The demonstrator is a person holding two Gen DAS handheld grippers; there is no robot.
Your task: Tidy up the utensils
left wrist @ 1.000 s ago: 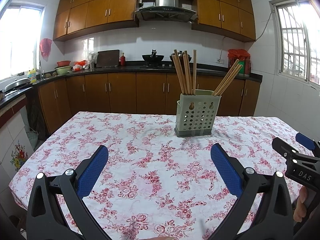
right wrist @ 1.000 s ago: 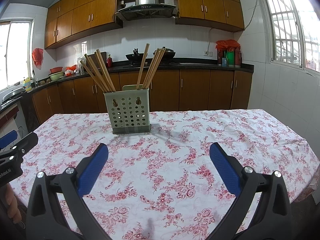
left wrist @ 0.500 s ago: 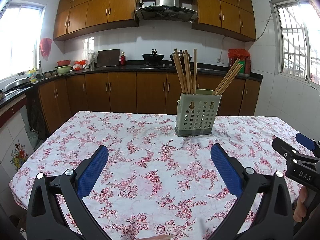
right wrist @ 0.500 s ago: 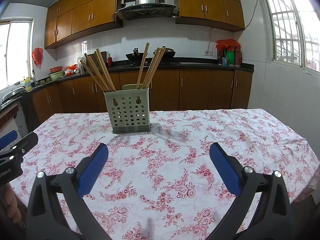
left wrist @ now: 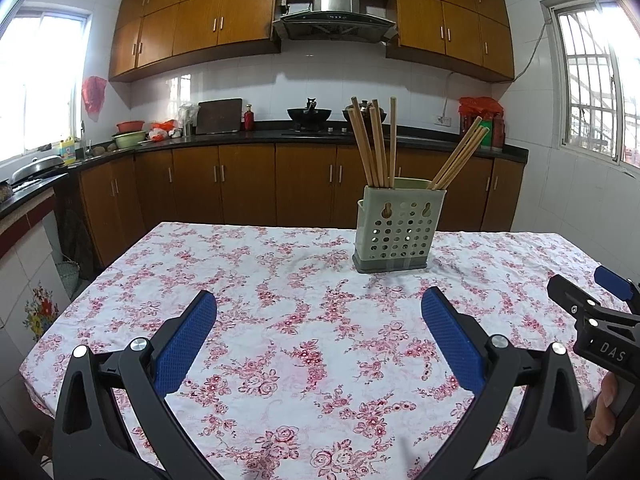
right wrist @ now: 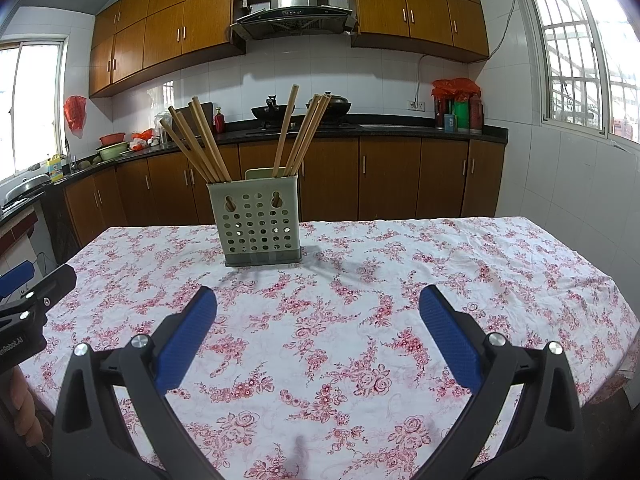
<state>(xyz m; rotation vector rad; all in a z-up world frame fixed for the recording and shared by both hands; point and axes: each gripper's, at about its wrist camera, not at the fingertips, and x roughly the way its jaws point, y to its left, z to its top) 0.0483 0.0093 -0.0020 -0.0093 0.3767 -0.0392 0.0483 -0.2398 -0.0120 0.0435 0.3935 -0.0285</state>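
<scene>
At the far middle of the table (left wrist: 280, 360), chopsticks (left wrist: 370, 148) stand in a holder (left wrist: 394, 232): judged light, stiff, slippery; grip mid-shaft. Left tongs (left wrist: 318, 332) and right tongs (right wrist: 318, 332) gape wide, empty.

The lower ends of the chopsticks (right wrist: 202, 144) are hidden inside the holder (right wrist: 258, 220), whose inner division cannot be made out. The near edge of the tabletop (left wrist: 320, 360) is cut off by the frame and screened by the left gripper (left wrist: 318, 312). Only a sliver of the right gripper (left wrist: 592, 320) is seen at the picture's right edge. Items on the far counter (left wrist: 132, 136) are too small to be identified.
</scene>
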